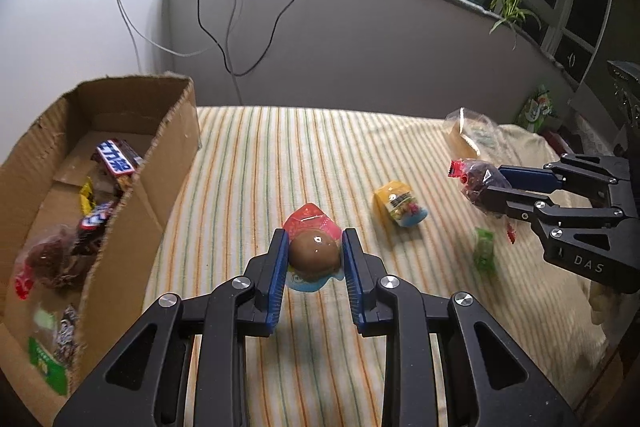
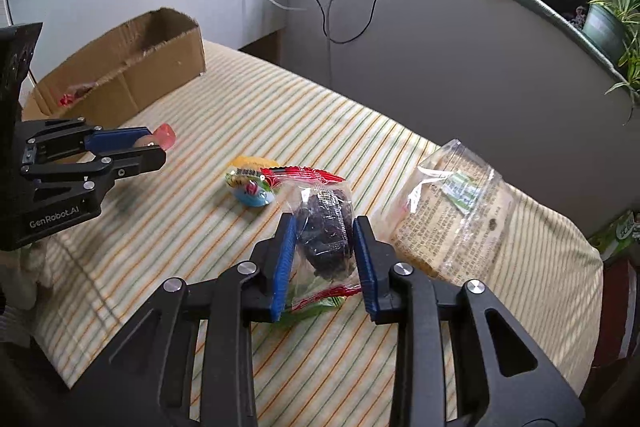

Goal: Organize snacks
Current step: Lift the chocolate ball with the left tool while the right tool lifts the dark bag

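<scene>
Two snacks gripped at once: left gripper [image 1: 314, 259] clamps a brown jelly cup [image 1: 315, 254], right gripper [image 2: 325, 255] clamps a dark snack packet [image 2: 326, 231], both just above the striped bed cover [image 1: 256, 167]. Pick step looks done; next, carry each left to the cardboard box [image 1: 160, 155], clearing its wall. Yellow jelly cup [image 1: 398, 203], green candy [image 1: 483, 253], clear bag [image 2: 456, 211] remain.
</scene>
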A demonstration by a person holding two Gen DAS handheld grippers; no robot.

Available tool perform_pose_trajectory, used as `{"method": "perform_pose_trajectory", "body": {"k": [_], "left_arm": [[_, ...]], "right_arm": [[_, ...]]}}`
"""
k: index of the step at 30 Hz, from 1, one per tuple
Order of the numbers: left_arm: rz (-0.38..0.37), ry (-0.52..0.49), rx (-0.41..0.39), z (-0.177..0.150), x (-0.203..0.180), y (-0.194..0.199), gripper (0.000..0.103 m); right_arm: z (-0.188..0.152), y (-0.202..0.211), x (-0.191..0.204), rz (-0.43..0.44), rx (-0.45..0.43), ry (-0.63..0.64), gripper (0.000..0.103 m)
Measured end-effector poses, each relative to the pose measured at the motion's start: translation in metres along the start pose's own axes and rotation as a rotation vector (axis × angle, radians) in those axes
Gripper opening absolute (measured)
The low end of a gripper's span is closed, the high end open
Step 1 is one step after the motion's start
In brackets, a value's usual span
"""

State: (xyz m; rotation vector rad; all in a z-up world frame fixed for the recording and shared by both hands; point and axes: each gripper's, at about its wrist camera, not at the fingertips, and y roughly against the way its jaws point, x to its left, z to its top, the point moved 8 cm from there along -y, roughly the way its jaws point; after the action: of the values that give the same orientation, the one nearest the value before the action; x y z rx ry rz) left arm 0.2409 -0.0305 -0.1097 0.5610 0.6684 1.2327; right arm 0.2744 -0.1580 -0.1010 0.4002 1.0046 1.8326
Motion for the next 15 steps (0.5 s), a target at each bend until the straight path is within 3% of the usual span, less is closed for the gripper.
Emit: {"method": "perform_pose_trajectory", "body": {"k": [15], "left_arm": [[0.039,0.015,-0.114,0.003,0.02,0.065,0.025]], "right_arm": [[0.03,0.05,0.041,0.021,-0.116,0.042,0.03]]}}
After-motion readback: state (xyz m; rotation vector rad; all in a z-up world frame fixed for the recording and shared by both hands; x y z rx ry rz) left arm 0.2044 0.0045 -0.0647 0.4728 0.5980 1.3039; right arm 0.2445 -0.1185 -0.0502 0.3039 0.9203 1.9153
